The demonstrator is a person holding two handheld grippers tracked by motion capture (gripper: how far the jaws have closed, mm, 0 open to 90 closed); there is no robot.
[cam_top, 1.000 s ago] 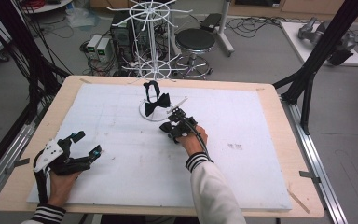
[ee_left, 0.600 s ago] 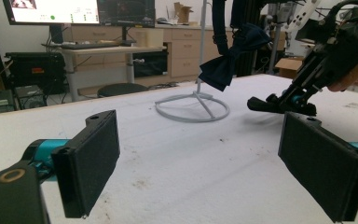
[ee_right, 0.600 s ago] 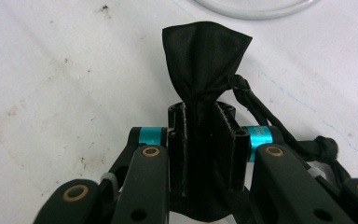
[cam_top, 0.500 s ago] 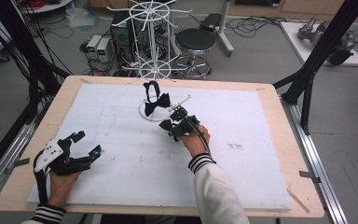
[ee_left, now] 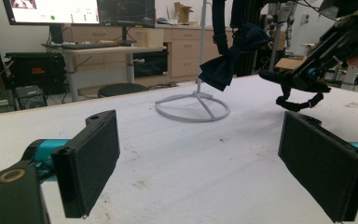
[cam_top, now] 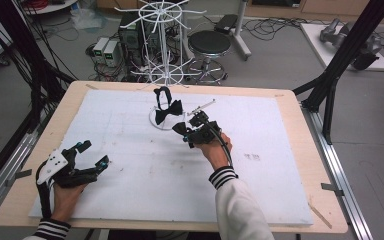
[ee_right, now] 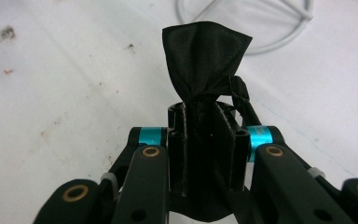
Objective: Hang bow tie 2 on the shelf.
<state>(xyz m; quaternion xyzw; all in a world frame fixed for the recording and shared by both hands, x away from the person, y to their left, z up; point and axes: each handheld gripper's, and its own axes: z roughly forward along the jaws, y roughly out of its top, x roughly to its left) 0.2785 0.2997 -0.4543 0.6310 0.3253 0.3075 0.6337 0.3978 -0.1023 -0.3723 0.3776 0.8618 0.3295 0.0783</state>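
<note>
A dark bow tie [cam_top: 169,110] [ee_left: 230,51] hangs on a small white wire stand [cam_top: 156,122] [ee_left: 193,111] at the back middle of the white board. Just right of the stand's ring, my right gripper [cam_top: 186,132] [ee_right: 207,149] is shut on a second black bow tie [cam_top: 181,128] [ee_right: 205,60], whose fabric bunches out past the jaws; the ring [ee_right: 279,39] lies just beyond it. The left gripper view shows that gripper [ee_left: 303,79] with the tie's strap [ee_left: 298,100] dangling. My left gripper [cam_top: 94,153] [ee_left: 200,158] rests open and holds nothing at the board's front left.
The white foam board [cam_top: 280,165] covers most of the wooden table [cam_top: 300,105]. Behind the table stand a tall white wire rack [cam_top: 165,40], a black stool [cam_top: 209,45] and floor cables. Black frame posts [cam_top: 350,55] rise at both sides.
My right gripper with the black bow tie has shifted slightly to the right, staying beside the stand. The left gripper has not moved.
</note>
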